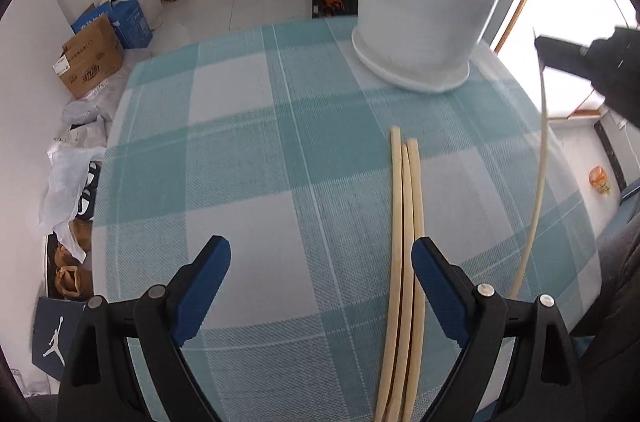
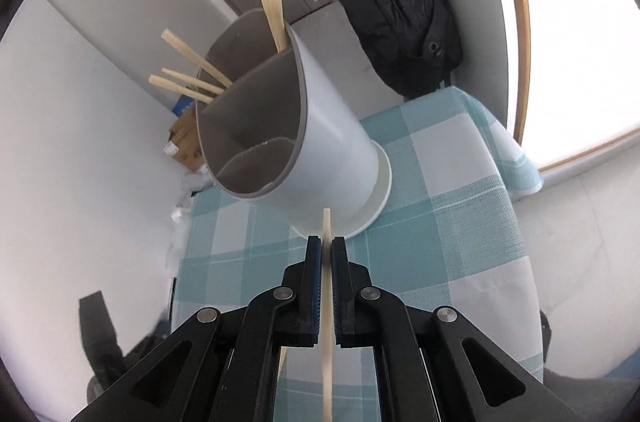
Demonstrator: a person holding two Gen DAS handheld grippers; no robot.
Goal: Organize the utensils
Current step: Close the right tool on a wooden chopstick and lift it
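Loose chopsticks (image 1: pixel 404 262) run off the bottom edge; holder (image 1: pixel 424 6) top cropped, blurred.

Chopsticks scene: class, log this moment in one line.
right gripper: shut on chopstick | left gripper: open over three chopsticks | holder: upright

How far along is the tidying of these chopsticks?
Partly done. Five chopsticks already stand in the white holder. The right gripper is shut on one chopstick near the holder. Three more chopsticks still lie on the checked tablecloth, by the open left gripper.
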